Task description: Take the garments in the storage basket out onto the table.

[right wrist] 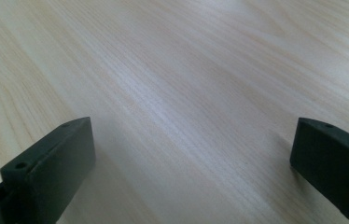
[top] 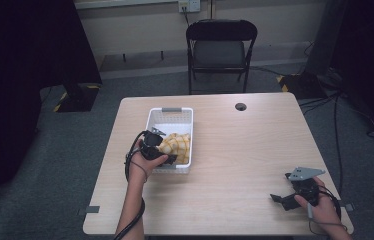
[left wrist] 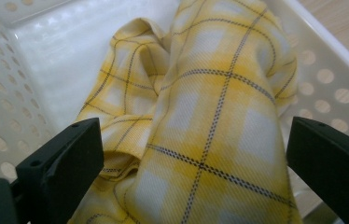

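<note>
A yellow plaid cloth (top: pixel 178 145) lies bunched in the near right part of a white perforated basket (top: pixel 171 111) on the wooden table. My left gripper (top: pixel 167 151) reaches into the basket from the near left. In the left gripper view its jaws stand wide apart on either side of the cloth (left wrist: pixel 210 121), with the basket wall (left wrist: pixel 4 88) behind; the left gripper (left wrist: pixel 193 154) is open and not pinching the fabric. My right gripper (top: pixel 279 198) rests low over the bare table at the near right, open, with only wood grain between its jaws (right wrist: pixel 191 154).
The table (top: pixel 245 145) has a round cable hole (top: pixel 240 106) near its far edge. A black folding chair (top: pixel 220 47) stands beyond the table. Cables run on the floor at the right. Tape marks sit at the table's near corners.
</note>
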The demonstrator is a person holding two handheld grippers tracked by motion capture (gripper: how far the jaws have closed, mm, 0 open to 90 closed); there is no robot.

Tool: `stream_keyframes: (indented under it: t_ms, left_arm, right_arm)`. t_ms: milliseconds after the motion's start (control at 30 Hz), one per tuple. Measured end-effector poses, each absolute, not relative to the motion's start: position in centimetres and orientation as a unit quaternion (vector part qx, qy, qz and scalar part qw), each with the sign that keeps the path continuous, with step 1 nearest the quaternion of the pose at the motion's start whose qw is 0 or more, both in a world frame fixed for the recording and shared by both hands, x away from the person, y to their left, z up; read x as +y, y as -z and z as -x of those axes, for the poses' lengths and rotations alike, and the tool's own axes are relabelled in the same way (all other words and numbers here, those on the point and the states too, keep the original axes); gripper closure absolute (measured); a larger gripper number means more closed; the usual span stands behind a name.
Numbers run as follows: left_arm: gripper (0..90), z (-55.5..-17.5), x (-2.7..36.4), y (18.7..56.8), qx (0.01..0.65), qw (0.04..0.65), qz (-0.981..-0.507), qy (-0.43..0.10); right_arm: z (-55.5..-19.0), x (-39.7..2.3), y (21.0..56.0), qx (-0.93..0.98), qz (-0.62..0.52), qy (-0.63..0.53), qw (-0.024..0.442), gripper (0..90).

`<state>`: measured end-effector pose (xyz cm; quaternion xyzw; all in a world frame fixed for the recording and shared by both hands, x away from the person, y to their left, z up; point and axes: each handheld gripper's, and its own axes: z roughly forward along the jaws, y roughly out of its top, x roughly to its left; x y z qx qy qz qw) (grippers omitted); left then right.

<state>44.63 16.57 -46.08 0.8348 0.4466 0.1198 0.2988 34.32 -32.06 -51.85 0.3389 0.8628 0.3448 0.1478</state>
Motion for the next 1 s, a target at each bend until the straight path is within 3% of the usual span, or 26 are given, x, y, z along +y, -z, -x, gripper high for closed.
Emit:
stream_keyframes:
  t_ms: [1000]
  left_arm:
    - [4.1, -46.7, 15.2, 47.3, 0.451, 0.217, -0.860, -0.100]
  right_arm:
    - [-34.3, -32.1, 51.8, 0.863, -0.339, -0.345, 0.148, 0.0]
